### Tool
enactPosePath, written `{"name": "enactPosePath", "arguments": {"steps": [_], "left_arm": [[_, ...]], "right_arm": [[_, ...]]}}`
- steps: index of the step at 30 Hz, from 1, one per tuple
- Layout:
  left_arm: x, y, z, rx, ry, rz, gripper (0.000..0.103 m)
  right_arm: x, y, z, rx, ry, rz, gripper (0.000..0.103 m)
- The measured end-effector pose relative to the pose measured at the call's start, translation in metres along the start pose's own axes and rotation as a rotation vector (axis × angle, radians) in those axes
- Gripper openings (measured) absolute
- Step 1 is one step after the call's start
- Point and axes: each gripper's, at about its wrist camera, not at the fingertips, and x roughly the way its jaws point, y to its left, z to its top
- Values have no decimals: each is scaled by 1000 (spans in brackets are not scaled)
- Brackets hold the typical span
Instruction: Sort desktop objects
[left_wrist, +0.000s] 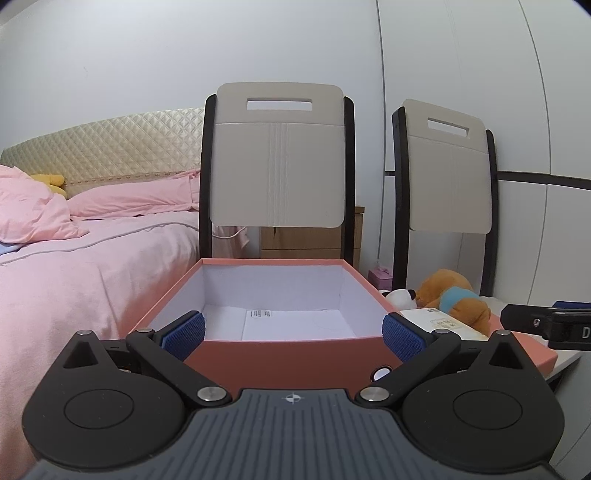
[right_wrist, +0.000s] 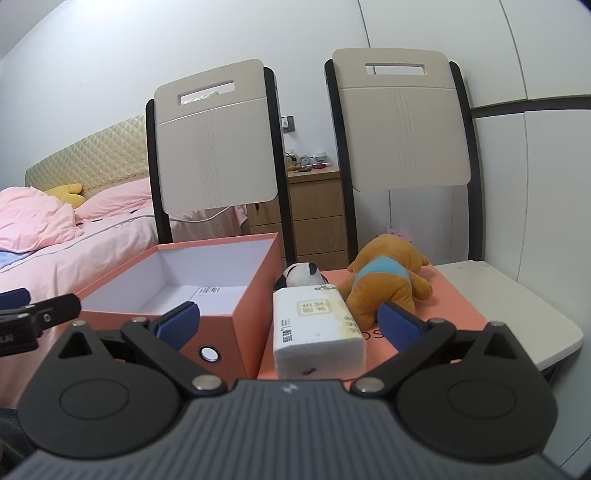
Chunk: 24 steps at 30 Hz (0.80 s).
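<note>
Closest to you, your left gripper (left_wrist: 293, 330) has its blue fingers wide apart and holds nothing; it points at the near wall of the pink box (left_wrist: 288, 350), which sits at your twelve o'clock. Your right gripper (right_wrist: 288, 323) is wide apart too, and it holds nothing. Just past its fingers, at twelve o'clock, lies the white pack of tissues (right_wrist: 317, 328), flat on the pink lid (right_wrist: 454, 306). The pack sits just beside the box wall, at about three o'clock from the box. Behind the pack, the little panda toy (right_wrist: 301, 275) touches its far end. At one o'clock from the pack lies the brown bear toy (right_wrist: 384, 284), with one paw next to your right finger. Inside the box you can see only a white paper with a label on the floor, so the pack and both toys lie outside it. That would fit a sort with everything still to go in, or one where things were taken out. Be careful: the pack is soft and wide, so a light pinch may let it slip. The bear is so close that a finger may snag it. A bump on the box wall could push the box toward the bed (left_wrist: 74, 266).
</note>
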Motion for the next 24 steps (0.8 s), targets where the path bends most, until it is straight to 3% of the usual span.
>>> {"name": "enactPosePath", "arguments": {"steps": [3,5,12,18,24], "left_arm": [[0,-2,-1,4,5,28,103],[22,9,3,-13,52,7,103],[33,22,-6,-42,2,14,103],[30,25,-12,6,-50,83,103],[27,22,-16,35,-59,27,103]], "right_arm": [[1,1,1,8,-6,11,103],[1,2,2,13,-9,18,103],[6,4,2,38,-16,17,103],[4,13,-3,15,-42,-5,103],[-3,19,-7,-1,-72,-32,103]]}}
